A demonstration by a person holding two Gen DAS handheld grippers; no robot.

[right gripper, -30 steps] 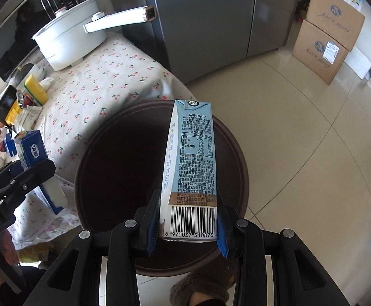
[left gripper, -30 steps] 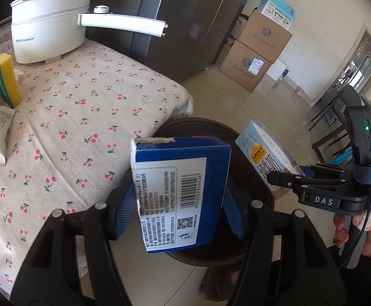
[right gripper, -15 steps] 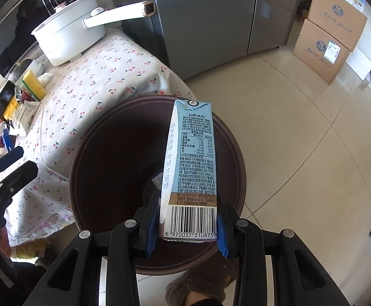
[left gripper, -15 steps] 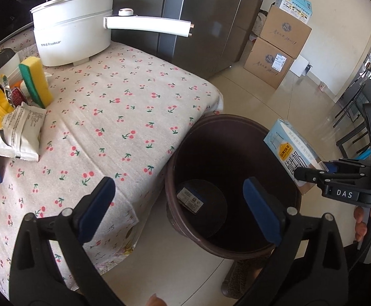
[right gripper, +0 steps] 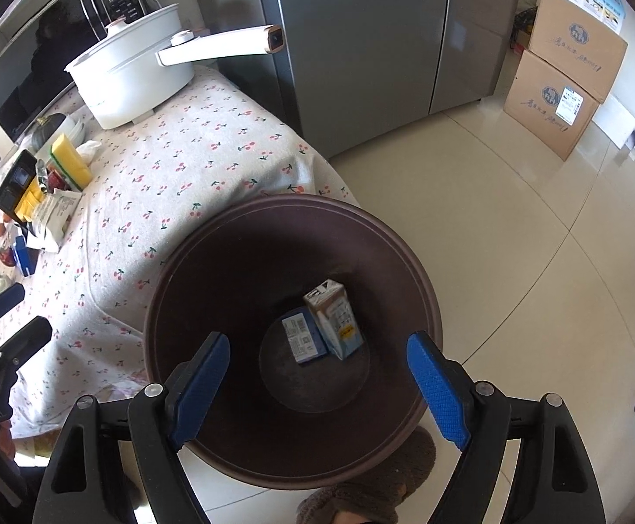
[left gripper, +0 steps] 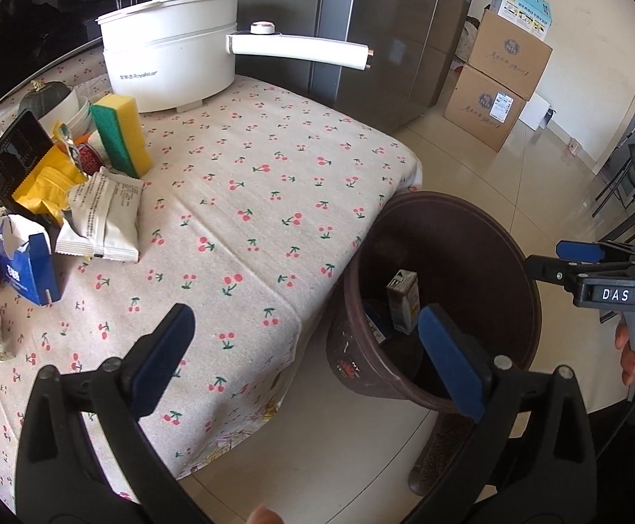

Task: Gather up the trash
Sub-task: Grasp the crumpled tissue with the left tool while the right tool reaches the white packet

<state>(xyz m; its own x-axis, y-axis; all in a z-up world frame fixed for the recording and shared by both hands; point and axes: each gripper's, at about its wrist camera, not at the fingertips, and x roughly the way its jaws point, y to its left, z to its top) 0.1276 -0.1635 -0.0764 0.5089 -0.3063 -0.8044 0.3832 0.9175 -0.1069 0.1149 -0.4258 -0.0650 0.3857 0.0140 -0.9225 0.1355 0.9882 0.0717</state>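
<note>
Both cartons now lie on the bin (right gripper: 422, 288) floor: blue carton (right gripper: 302, 340) flat, milk carton (right gripper: 335, 325) beside it, touching. Right claw (right gripper: 317, 386) has just been opening, nothing between; left claw (left gripper: 313, 360) released, empty. More wrappers (left gripper: 99, 214) remain at counter (left gripper: 247, 201) far left.

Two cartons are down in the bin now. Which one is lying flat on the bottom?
The dark blue carton lies flat on the brown bin's floor, white label up. The taller light blue milk carton leans tilted beside it, brown end up.
</note>
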